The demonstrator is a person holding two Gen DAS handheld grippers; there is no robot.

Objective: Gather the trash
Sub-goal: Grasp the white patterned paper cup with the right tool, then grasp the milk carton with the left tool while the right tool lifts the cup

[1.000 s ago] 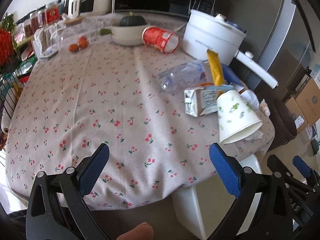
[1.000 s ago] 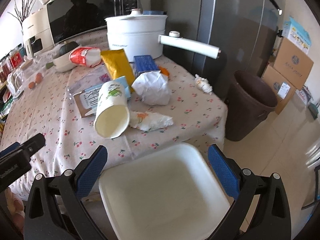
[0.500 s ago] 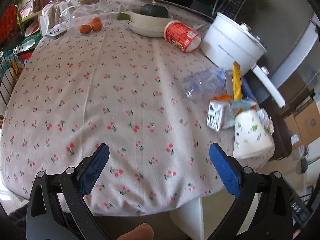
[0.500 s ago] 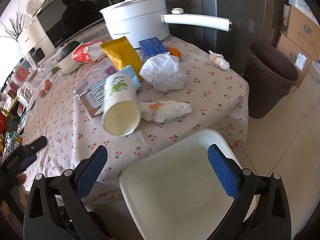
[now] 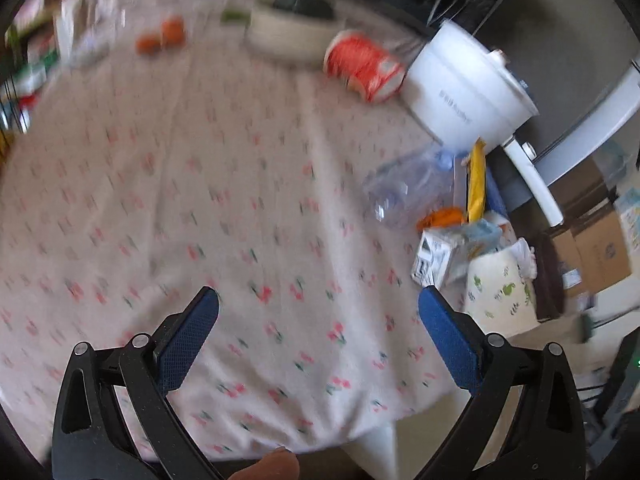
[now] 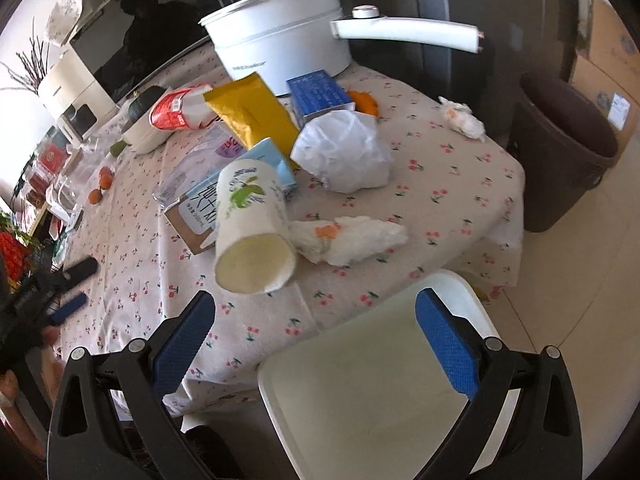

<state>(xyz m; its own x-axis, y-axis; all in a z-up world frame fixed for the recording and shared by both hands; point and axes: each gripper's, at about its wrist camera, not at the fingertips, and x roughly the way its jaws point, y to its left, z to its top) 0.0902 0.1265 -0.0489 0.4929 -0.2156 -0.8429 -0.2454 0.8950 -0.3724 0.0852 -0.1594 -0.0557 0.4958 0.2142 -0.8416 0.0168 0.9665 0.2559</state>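
Trash lies piled on the table's right end: a tipped paper cup (image 6: 252, 232) with green print, a carton (image 6: 196, 216) under it, crumpled tissue (image 6: 348, 236), a white plastic bag (image 6: 344, 152), a yellow pouch (image 6: 256, 116), a blue box (image 6: 320, 94), a red cup (image 6: 180, 108) and a small tissue wad (image 6: 464, 118). My right gripper (image 6: 314, 314) is open, hovering over the table edge just short of the paper cup. My left gripper (image 5: 318, 312) is open above bare cloth, with the paper cup (image 5: 500, 292), carton (image 5: 436, 256) and clear bottle (image 5: 404, 188) to its right. That view is blurred.
A dark brown bin (image 6: 564, 152) stands on the floor right of the table, cardboard boxes (image 6: 604, 80) behind it. A white pot (image 6: 280, 40) with a long handle sits at the back. A white stool (image 6: 372, 380) is under my right gripper. Oranges (image 5: 160, 36) and a bowl (image 5: 288, 28) lie far left.
Both grippers have risen and moved forward over the table. The right one has come closer to the paper cup. Both stay open and hold nothing.
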